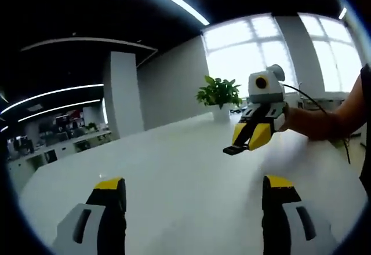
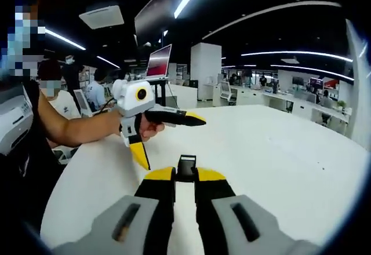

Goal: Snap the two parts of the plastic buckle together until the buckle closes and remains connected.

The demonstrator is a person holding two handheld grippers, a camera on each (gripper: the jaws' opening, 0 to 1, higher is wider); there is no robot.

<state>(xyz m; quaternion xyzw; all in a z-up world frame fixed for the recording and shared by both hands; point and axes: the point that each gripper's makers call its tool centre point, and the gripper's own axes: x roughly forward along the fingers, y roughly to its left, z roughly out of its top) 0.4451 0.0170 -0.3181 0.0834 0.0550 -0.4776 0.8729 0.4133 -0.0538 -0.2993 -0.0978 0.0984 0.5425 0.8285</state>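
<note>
Tabletop [image 1: 174, 168]: we held both grippers above it.
Right hand-held gripper [image 2: 185, 177]: we saw a buckle part [image 2: 186, 167] between its tips.
Left hand-held gripper [image 2: 168, 136]: left of the right one, apart.
Potted plant [image 1: 219, 95]: on the tabletop's far end.

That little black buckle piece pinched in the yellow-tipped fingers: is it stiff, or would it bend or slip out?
The black buckle piece probably is stiff: it juts straight beyond the right gripper without sagging. It looks light, since a pinch at one end holds it level. Its smooth plastic might twist or slip if pushed, because little of it is gripped.
</note>
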